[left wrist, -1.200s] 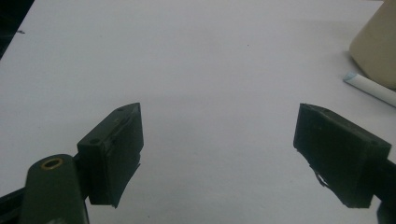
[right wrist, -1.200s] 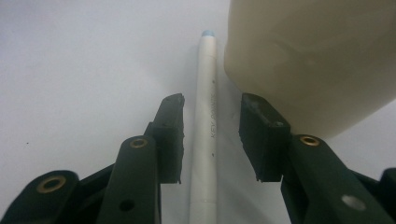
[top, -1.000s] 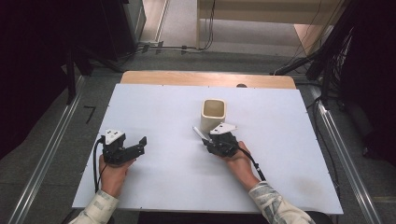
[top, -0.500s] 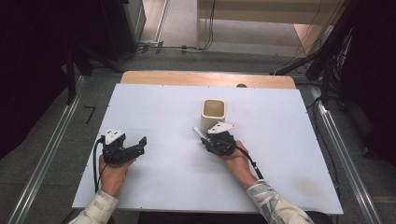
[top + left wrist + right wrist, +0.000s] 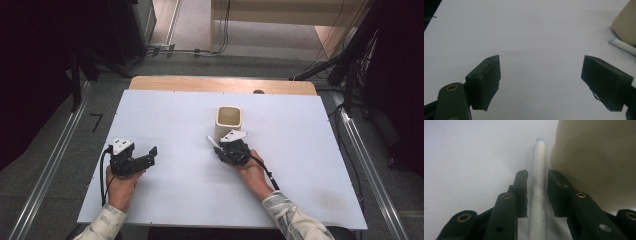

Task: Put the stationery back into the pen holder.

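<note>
A white pen with a pale blue tip [image 5: 539,170] lies flat on the white table, close beside a cream cup [image 5: 594,157]. My right gripper [image 5: 537,180] straddles the pen, one jaw on each side, with thin gaps still showing, so it is narrowly open. In the high view the right gripper [image 5: 220,149] sits just in front of the upright cup [image 5: 229,121], and the pen's tip [image 5: 211,141] pokes out to its left. My left gripper [image 5: 148,156] rests at the table's left, wide open and holding nothing [image 5: 541,82]. The left gripper view shows the cup [image 5: 626,25] and pen [image 5: 622,46] far right.
The white tabletop [image 5: 165,115] lies on a wooden bench [image 5: 200,84]. Metal rails [image 5: 57,165] run along both sides, and cables lie on the floor beyond the far edge.
My right gripper has edged slightly left along the pen. The left gripper, the cup and the pen have stayed put.
</note>
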### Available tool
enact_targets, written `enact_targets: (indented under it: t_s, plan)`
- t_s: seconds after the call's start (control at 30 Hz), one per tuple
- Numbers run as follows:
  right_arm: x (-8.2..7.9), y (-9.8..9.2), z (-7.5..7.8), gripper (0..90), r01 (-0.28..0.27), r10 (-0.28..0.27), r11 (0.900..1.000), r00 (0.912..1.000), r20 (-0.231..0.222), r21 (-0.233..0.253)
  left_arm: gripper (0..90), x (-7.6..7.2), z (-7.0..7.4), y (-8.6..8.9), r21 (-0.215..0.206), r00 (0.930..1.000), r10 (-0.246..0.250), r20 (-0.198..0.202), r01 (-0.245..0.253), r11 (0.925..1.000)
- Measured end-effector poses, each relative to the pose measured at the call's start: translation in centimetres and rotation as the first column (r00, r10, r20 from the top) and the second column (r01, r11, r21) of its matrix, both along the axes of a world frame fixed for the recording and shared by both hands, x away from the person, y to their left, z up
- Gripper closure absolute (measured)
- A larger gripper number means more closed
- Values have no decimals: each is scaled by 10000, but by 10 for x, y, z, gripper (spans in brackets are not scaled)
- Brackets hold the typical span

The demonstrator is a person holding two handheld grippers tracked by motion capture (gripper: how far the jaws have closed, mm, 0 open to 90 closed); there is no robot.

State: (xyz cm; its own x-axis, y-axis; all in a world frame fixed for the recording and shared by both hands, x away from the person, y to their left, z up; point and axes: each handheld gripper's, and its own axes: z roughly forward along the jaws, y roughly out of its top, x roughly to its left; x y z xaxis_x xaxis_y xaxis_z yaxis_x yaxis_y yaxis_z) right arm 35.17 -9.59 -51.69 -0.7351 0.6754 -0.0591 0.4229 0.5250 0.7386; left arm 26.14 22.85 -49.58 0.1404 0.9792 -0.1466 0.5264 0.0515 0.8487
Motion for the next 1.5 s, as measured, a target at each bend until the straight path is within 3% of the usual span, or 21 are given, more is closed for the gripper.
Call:
enact_targets:
  t_s: [0.57, 1.07, 1.5]
  plan:
    - [1, 4, 0, 753, -33, 32, 10000, 10000, -94, -69, 166, 0, 0, -1, 32, 10000, 5, -62, -5, 10000]
    - [1, 3, 2, 763, -17, 17, 10000, 9999, -149, -36, 166, 0, -1, 0, -12, 10000, 6, -78, -6, 10000]
    - [-7, 3, 18, 763, -205, 206, 9995, 9998, -29, 236, 166, 0, 0, 1, -49, 10000, 27, -50, -28, 10000]
